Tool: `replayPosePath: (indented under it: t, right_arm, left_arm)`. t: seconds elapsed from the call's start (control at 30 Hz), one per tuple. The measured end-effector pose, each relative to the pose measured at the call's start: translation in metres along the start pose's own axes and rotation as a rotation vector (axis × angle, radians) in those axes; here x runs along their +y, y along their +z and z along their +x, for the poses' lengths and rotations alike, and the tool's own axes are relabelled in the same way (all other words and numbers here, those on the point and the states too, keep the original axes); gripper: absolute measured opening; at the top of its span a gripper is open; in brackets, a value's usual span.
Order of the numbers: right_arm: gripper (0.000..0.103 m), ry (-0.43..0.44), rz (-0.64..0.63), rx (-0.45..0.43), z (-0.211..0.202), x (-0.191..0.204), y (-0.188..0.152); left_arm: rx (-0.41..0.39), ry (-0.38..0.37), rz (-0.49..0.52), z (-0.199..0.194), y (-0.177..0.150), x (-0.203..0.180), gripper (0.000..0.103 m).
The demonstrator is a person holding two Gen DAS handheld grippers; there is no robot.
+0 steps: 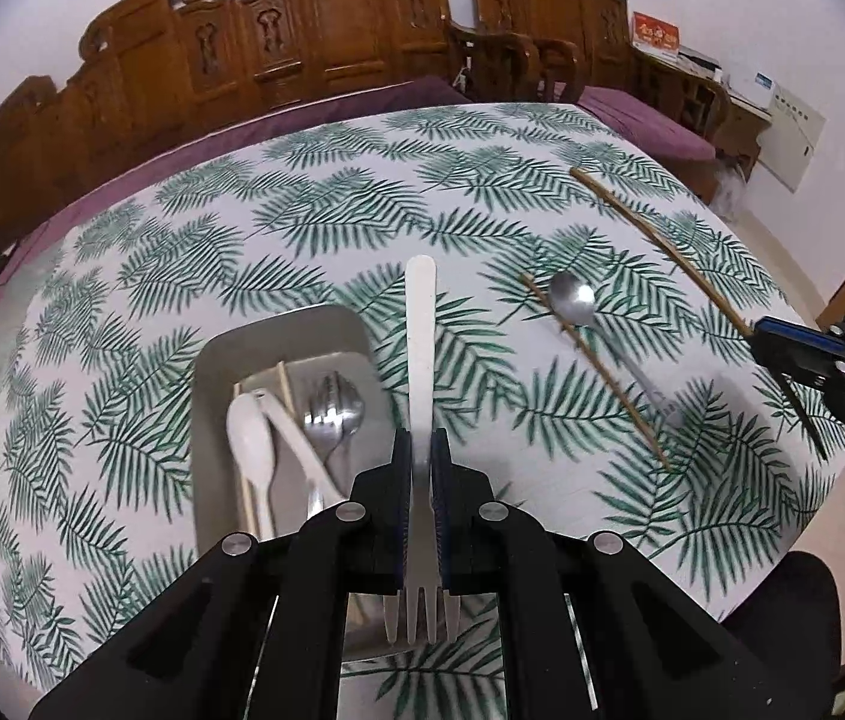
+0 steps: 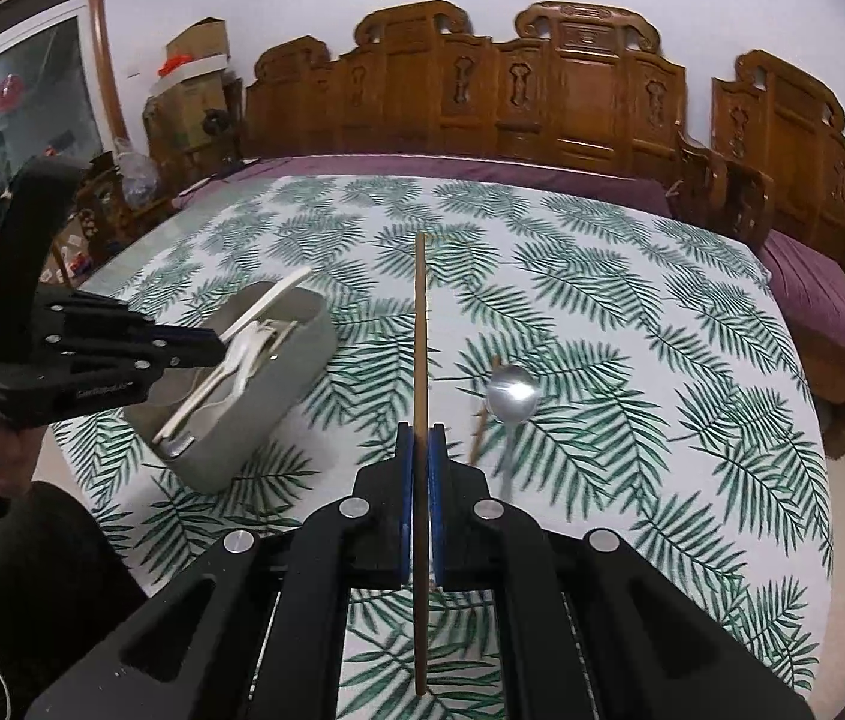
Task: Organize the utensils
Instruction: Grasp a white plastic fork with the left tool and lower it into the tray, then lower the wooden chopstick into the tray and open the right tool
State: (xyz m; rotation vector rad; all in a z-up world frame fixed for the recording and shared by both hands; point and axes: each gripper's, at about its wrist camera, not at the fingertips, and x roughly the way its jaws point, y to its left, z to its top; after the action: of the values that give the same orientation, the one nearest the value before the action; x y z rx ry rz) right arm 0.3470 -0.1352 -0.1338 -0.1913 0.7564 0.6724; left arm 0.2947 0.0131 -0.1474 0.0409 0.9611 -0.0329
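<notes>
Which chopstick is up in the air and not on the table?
The one pinched in the right gripper: that chopstick is lifted. The other loose chopstick lies on the tablecloth beside the metal spoon.

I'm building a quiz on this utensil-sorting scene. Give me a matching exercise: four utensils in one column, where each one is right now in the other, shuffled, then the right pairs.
Things:
1. white fork
2. metal spoon
3. white spoon
4. long chopstick

Places:
A. lying in the grey tray
B. clamped in the right tongs
C. clamped in the left tongs
D. lying on the leaf-print tablecloth, next to a loose chopstick

Pairs: 1-C, 2-D, 3-A, 4-B
</notes>
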Motion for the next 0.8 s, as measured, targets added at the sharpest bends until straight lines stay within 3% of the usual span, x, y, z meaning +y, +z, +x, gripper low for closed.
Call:
replayPosePath:
  t: [0.43,0.8]
  right_arm:
    - [0.006,0.019,-0.046,0.036,0.014,0.027,-0.006]
    - [0.006,0.028,-0.031,0.058,0.028,0.041,-0.004]
  left_arm:
    - [0.061,0.027,-0.087,0.033,-0.022,0.055,0.006]
    - [0.092,0.021,-0.147,0.053,-0.031,0.077,0.008]
